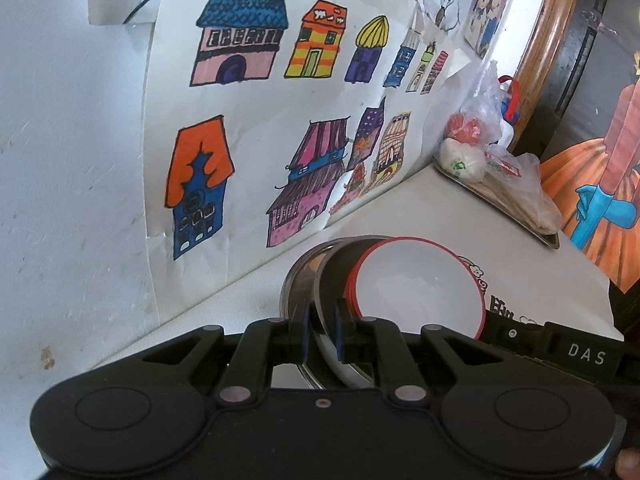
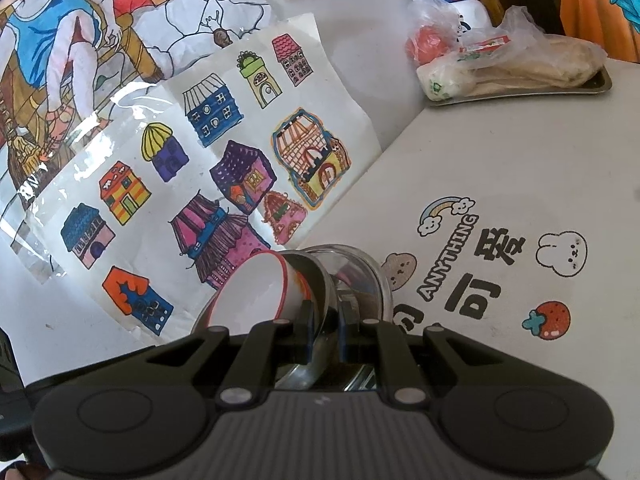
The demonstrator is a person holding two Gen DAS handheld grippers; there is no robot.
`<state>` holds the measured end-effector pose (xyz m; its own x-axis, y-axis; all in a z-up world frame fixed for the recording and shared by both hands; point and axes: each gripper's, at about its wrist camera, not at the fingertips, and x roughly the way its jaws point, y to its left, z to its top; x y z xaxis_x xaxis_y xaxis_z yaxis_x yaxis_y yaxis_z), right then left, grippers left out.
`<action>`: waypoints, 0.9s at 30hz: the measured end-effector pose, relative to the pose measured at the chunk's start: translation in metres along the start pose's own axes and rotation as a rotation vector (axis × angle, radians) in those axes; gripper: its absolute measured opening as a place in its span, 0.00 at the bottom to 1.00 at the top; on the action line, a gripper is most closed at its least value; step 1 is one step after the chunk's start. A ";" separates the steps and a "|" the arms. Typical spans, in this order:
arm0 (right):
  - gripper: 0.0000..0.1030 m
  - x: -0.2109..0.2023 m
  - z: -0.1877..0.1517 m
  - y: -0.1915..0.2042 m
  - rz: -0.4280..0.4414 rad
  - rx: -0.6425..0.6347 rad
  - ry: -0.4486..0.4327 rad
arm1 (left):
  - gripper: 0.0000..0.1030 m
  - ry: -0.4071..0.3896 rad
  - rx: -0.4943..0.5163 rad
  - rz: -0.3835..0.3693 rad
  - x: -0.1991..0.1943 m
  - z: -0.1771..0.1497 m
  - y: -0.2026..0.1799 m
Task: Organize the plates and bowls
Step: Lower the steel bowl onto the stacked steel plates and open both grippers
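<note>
Bowls nest on the white surface [image 2: 500, 168] near the wall drawings [image 1: 280, 120]: a red-rimmed white bowl [image 1: 420, 280] inside a metal bowl [image 1: 304, 280]. Left gripper [image 1: 322, 330] fingers are nearly closed, pinching the metal bowl's near rim. Right gripper [image 2: 325, 330] fingers pinch the same stack's rim from the other side.

White bowl [image 1: 420, 284], red rim, tilted on edge, nested inside steel bowl [image 1: 298, 280]. Steel bowl also tilted, shiny, rim up off surface. Clear glass bowl [image 2: 360, 268] just beside steel bowl, touching, farther from house drawing.
</note>
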<state>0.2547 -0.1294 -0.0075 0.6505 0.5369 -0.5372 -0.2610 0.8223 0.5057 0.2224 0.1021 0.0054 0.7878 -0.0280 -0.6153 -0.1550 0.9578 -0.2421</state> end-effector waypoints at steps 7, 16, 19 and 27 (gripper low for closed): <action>0.13 -0.002 0.000 -0.003 -0.004 0.001 -0.007 | 0.12 -0.004 0.009 -0.002 0.002 -0.001 -0.005; 0.13 -0.002 0.001 -0.005 -0.002 0.000 -0.008 | 0.12 -0.005 0.012 -0.007 0.003 -0.001 -0.007; 0.14 -0.002 0.001 -0.005 -0.002 0.001 -0.009 | 0.13 -0.004 0.006 -0.013 0.003 -0.001 -0.006; 0.15 -0.004 0.001 -0.005 -0.004 -0.012 -0.013 | 0.13 -0.005 -0.014 -0.023 0.003 -0.001 -0.001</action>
<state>0.2540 -0.1358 -0.0078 0.6608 0.5315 -0.5300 -0.2669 0.8263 0.4959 0.2240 0.1008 0.0034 0.7940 -0.0485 -0.6060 -0.1452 0.9529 -0.2665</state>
